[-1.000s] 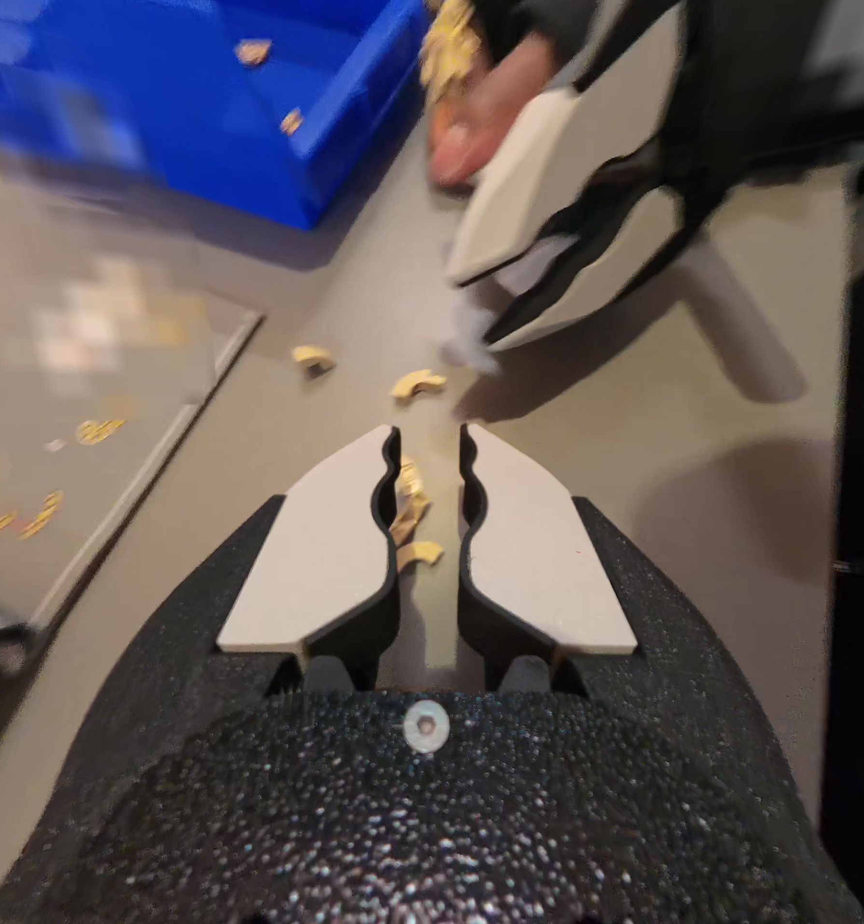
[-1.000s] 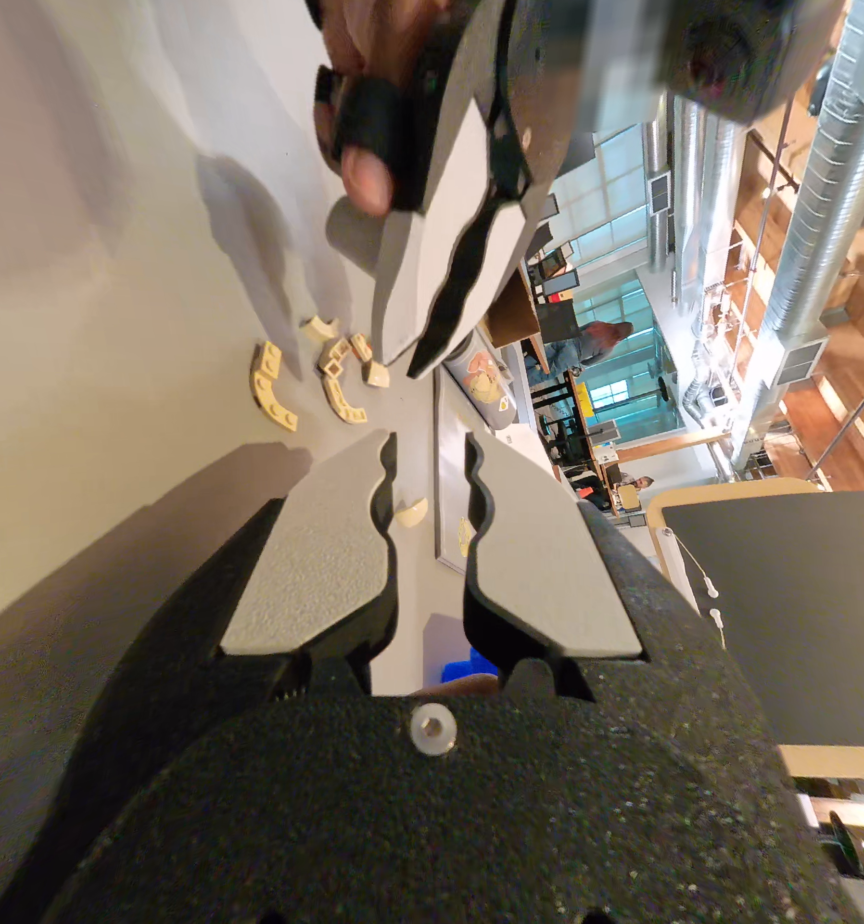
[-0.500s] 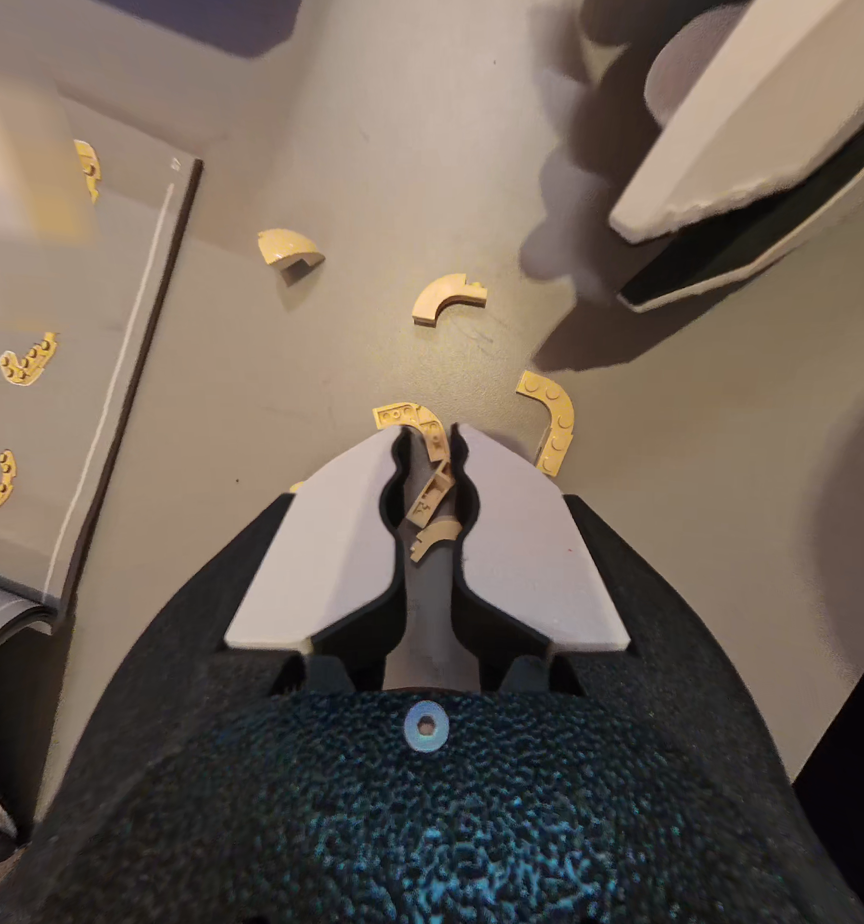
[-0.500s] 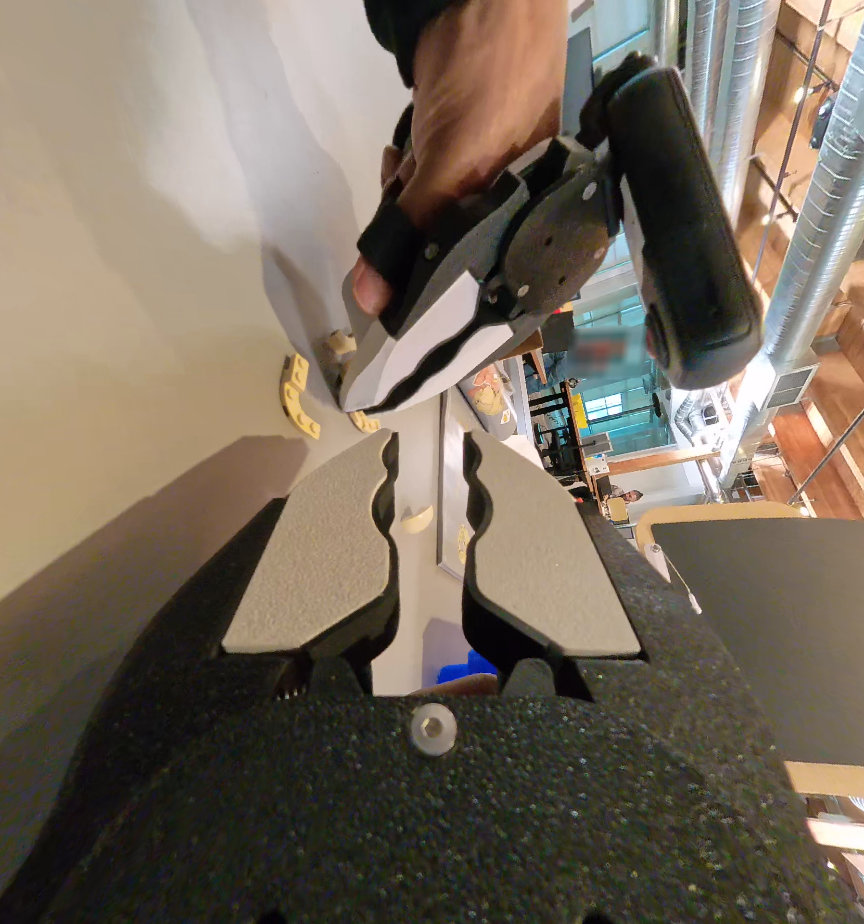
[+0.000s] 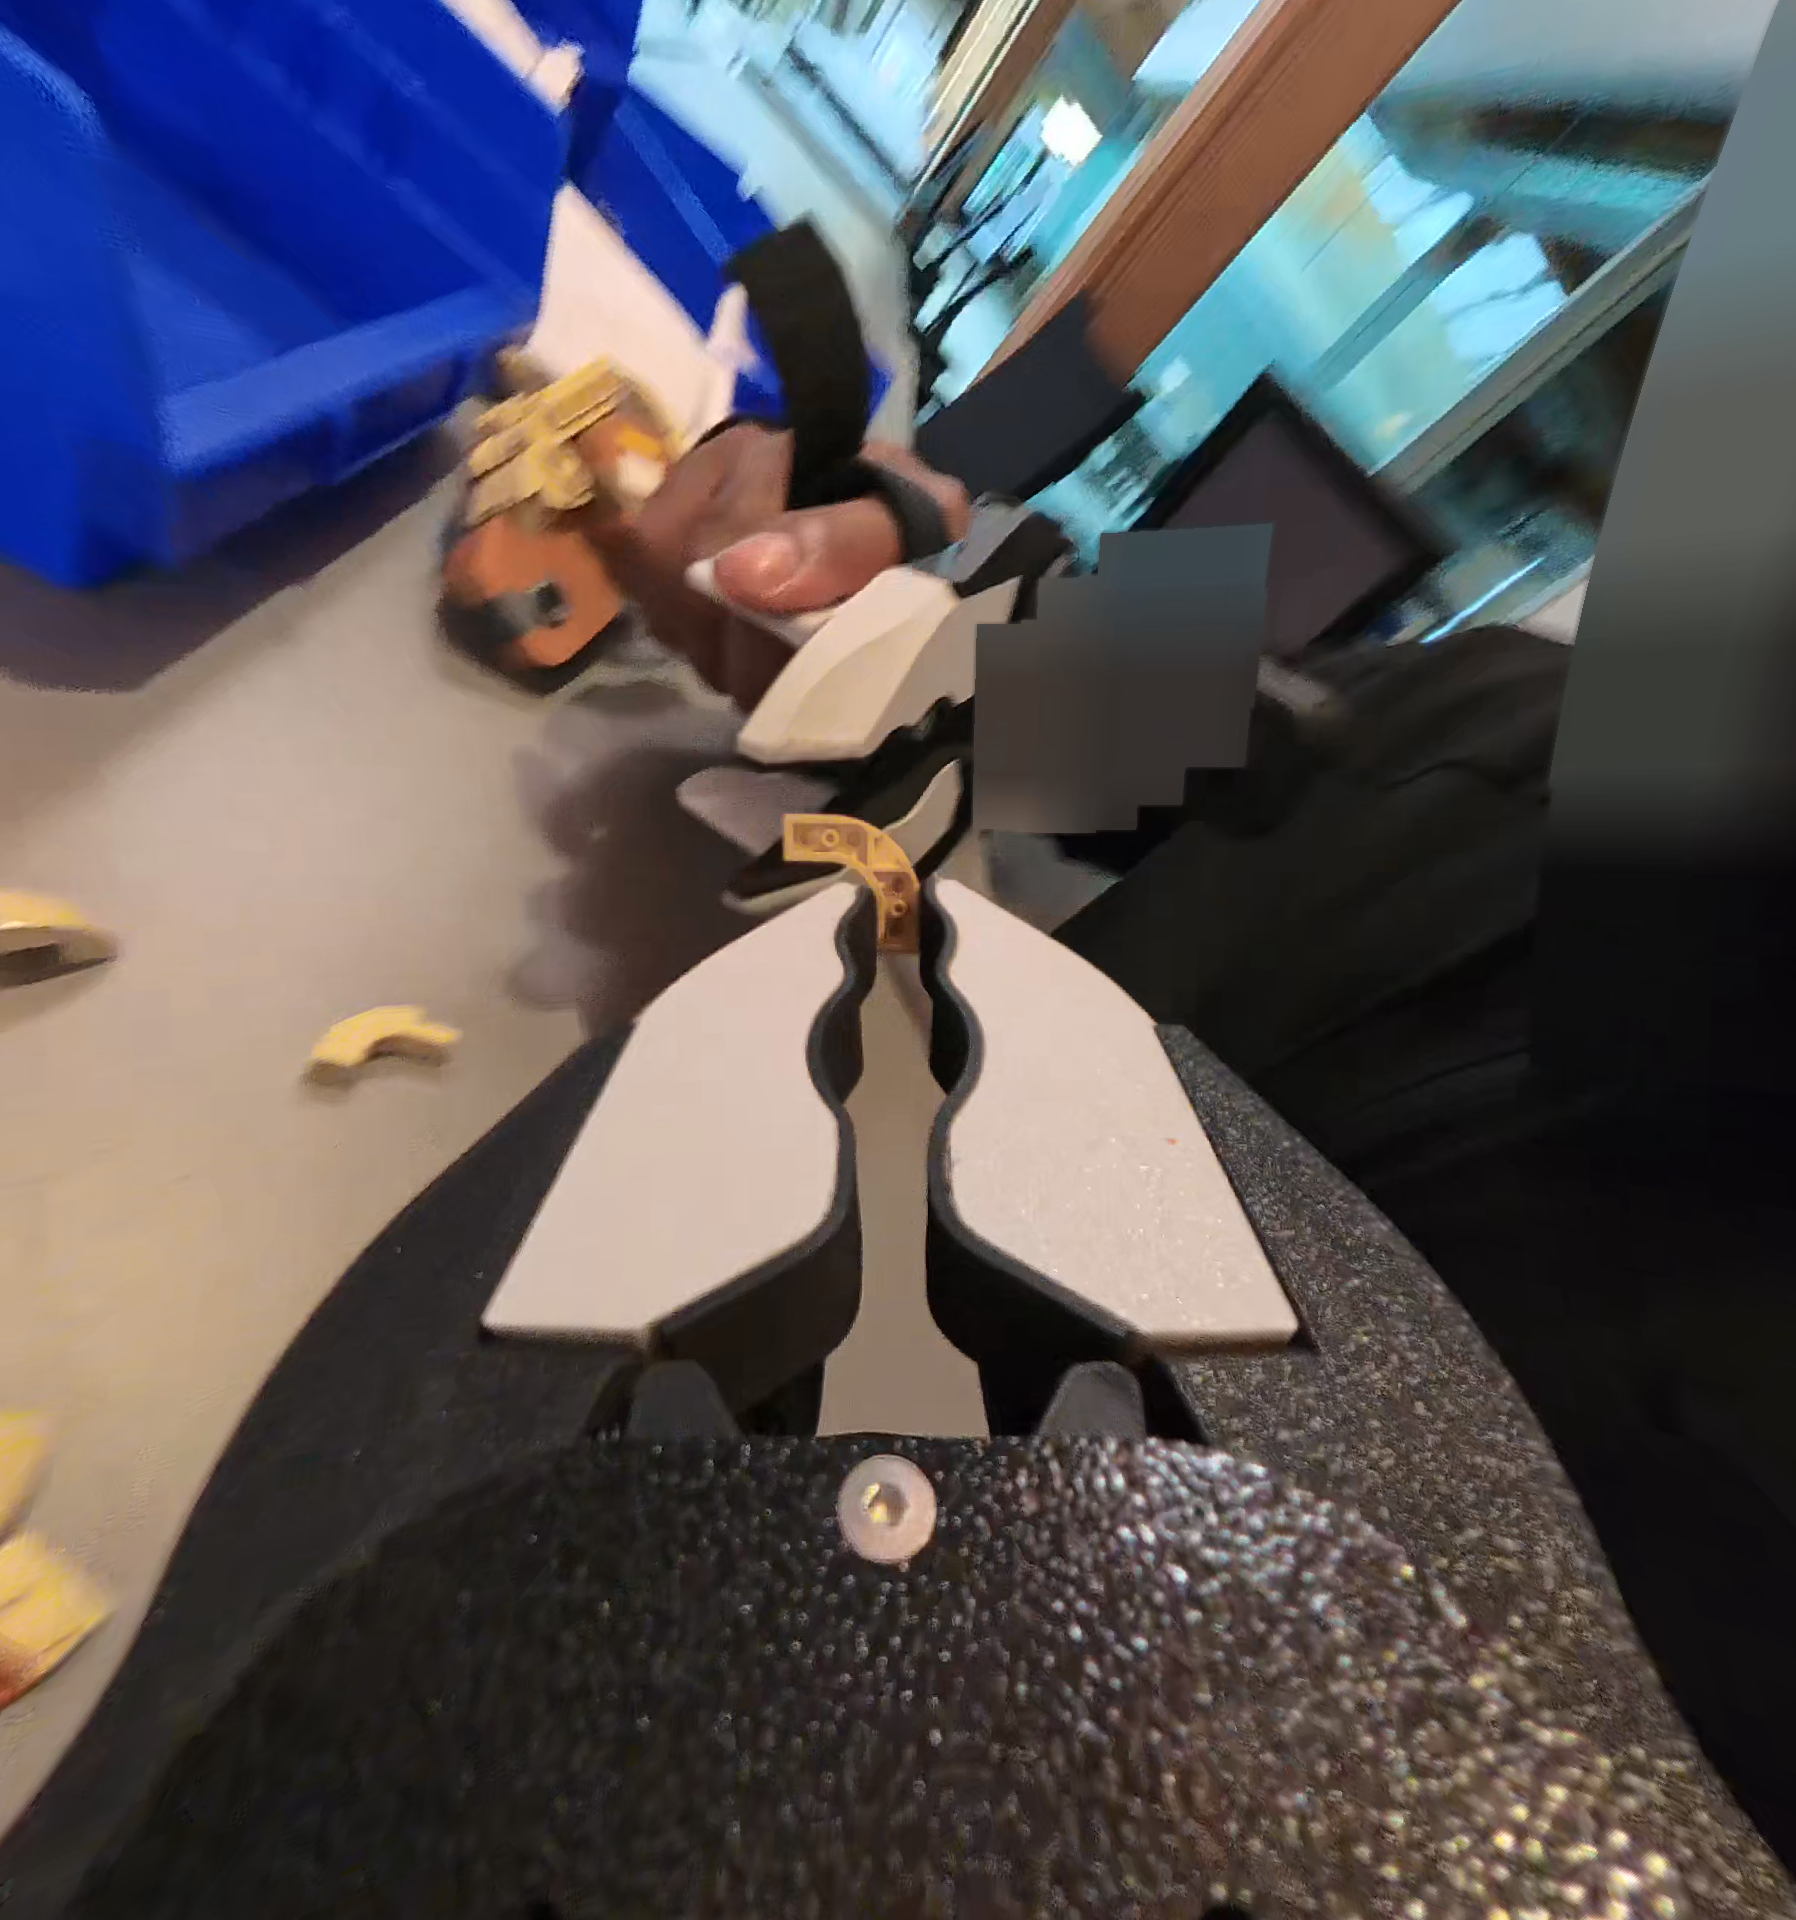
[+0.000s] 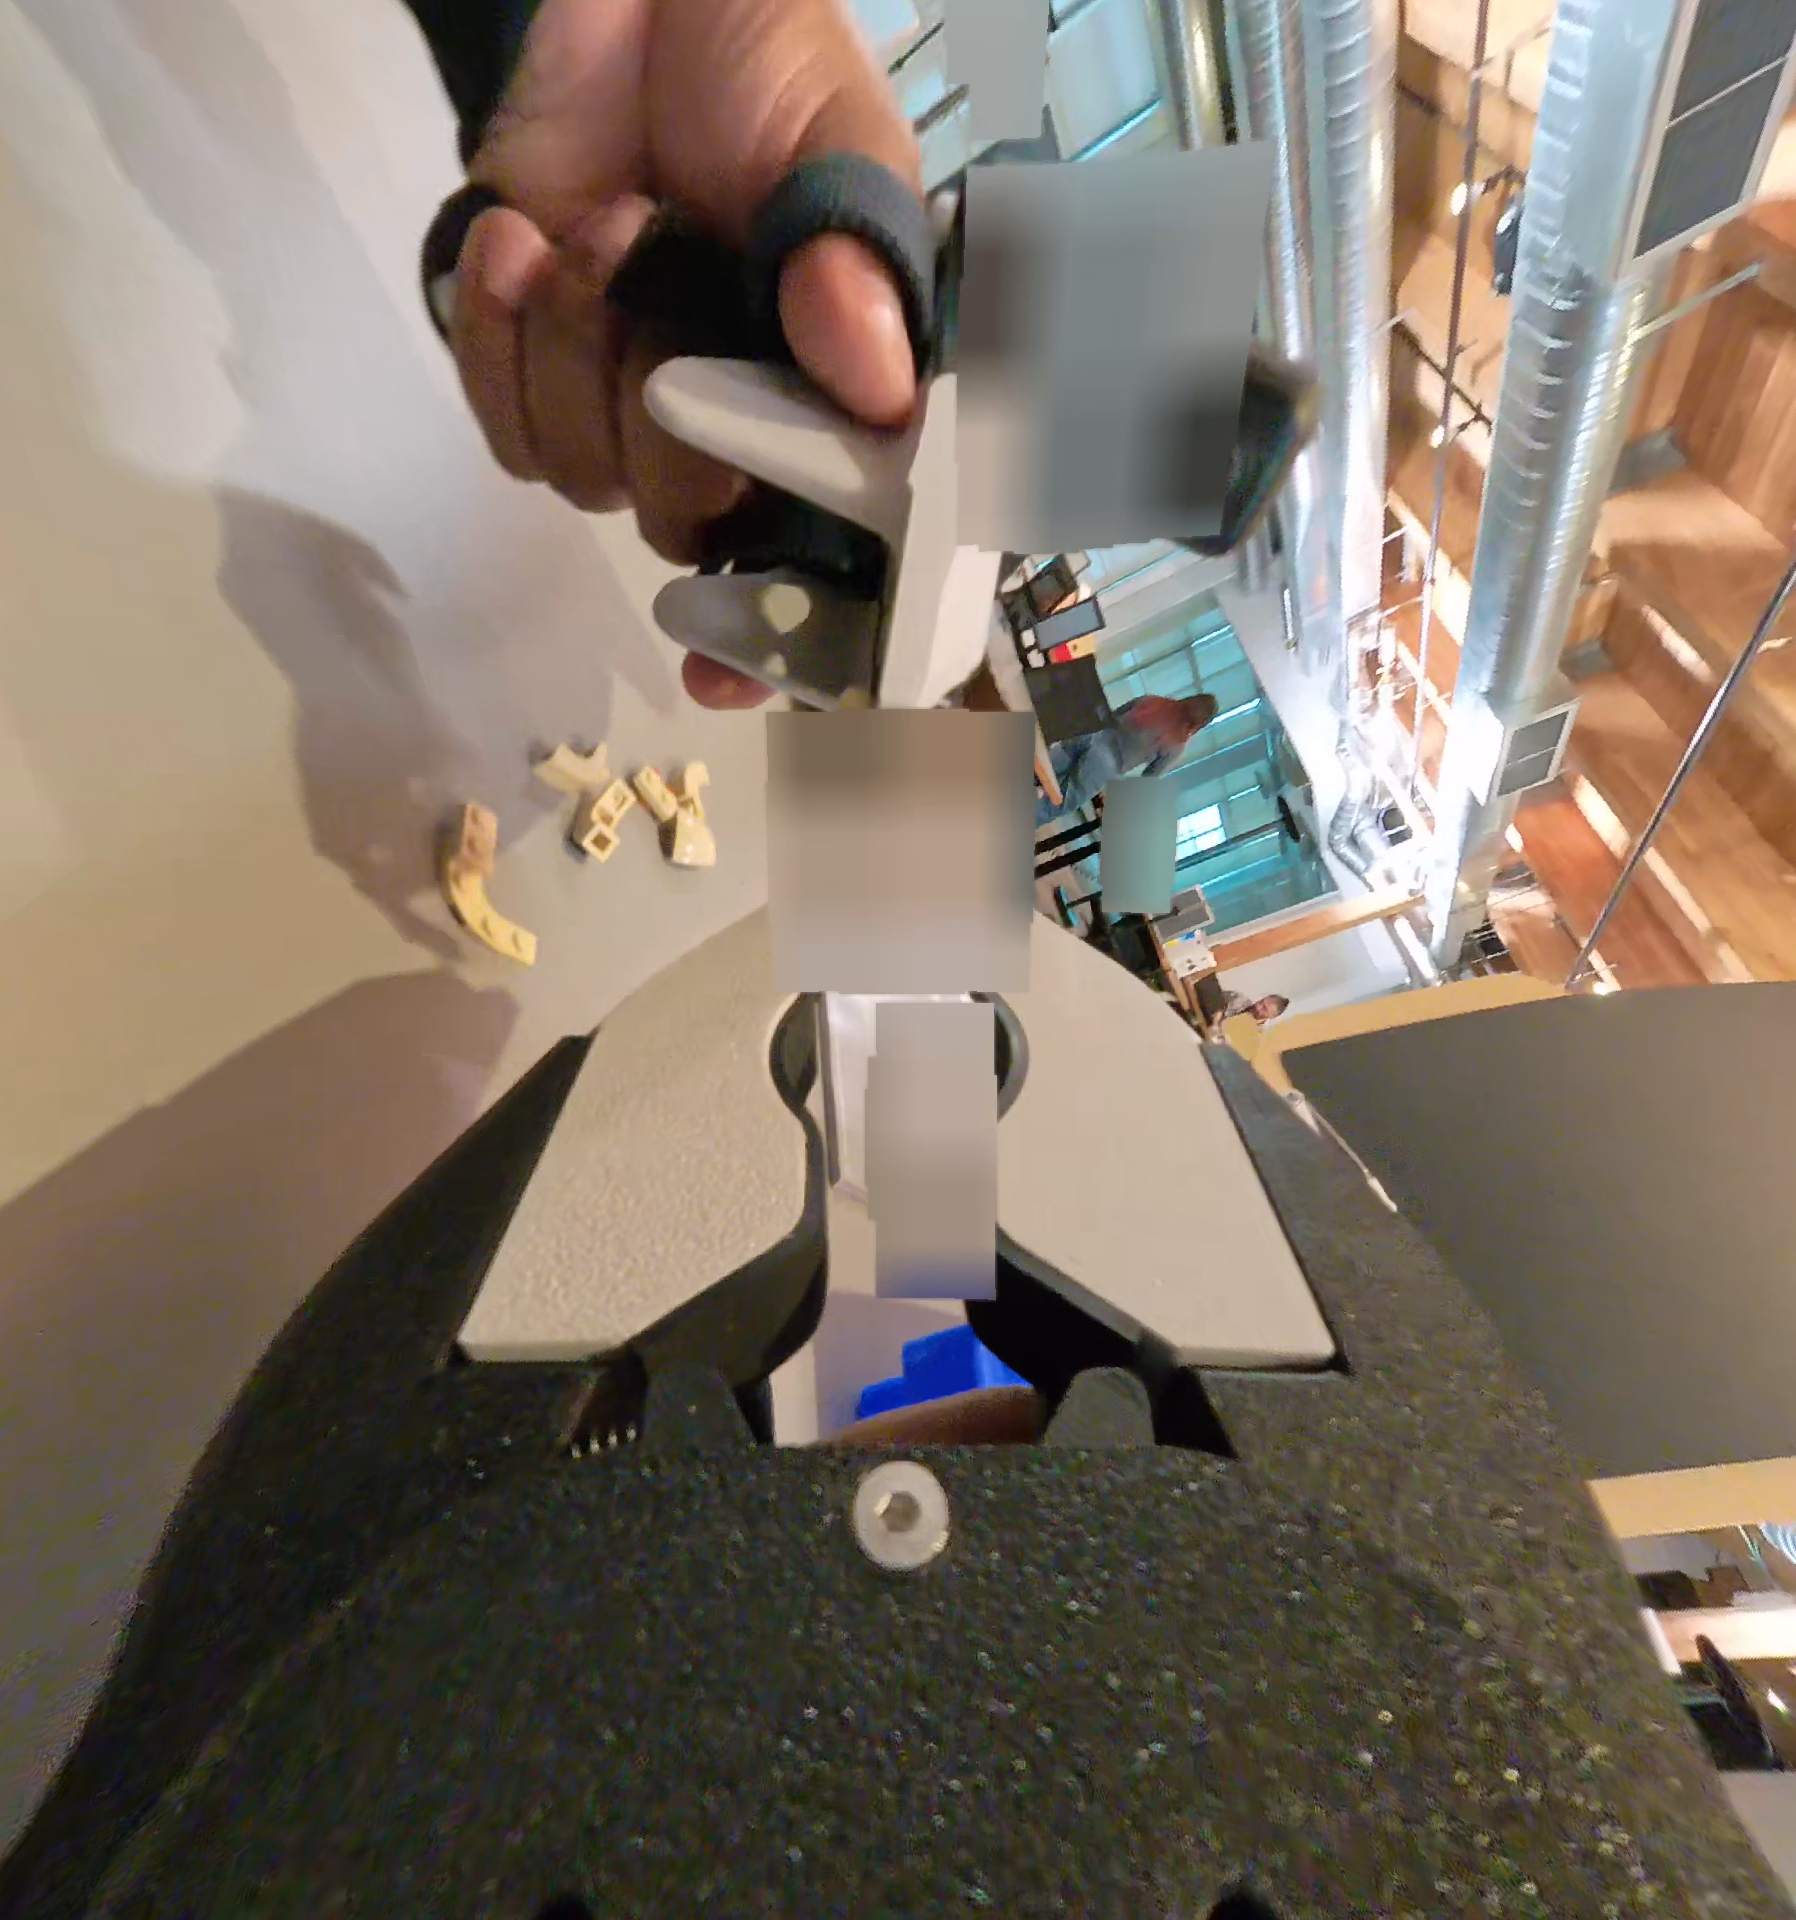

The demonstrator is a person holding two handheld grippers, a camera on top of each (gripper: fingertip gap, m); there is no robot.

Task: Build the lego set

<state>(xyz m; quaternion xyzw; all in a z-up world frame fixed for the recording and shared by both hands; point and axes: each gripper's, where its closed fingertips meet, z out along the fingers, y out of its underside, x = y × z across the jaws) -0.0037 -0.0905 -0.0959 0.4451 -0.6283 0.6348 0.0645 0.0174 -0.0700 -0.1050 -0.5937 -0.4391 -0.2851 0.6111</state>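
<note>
The left tool (image 5: pixel 889 914) is clamped on a tan curved brick (image 5: pixel 878 868): its two grey fingertips (image 5: pixel 816 935) press on the lower leg of the piece, while the curved upper part sticks out past the tips and bends toward the left of the view, clear of the desk (image 5: pixel 198 831). Just beyond the brick, in the left wrist view, the right tool (image 5: pixel 769 800) points in from the right with a plain gap between its grey fingers, nothing seen between them; a hand (image 5: pixel 769 530) with a black strap over it grips that tool. In the right wrist view the right tool's (image 6: pixel 899 987) own fingertips are covered by a blurred patch, though the fingers behind it stand apart with the scene visible through the gap. The same view shows the left tool (image 6: pixel 769 634) farther off, seen from its side, with a hand (image 6: pixel 665 260) around it and black straps over the finger. On the grey desk below lies a loose group of pale tan bricks (image 6: pixel 624 810), with a longer curved piece (image 6: pixel 478 883) just beside them. In the left wrist view two more pale pieces (image 5: pixel 374 1039) lie apart on the desk to the left of the tool, blurred. Farther back stands a blue bin (image 5: pixel 198 260), and near its corner a tan and orange heap of parts (image 5: pixel 541 488), too blurred to tell more
</note>
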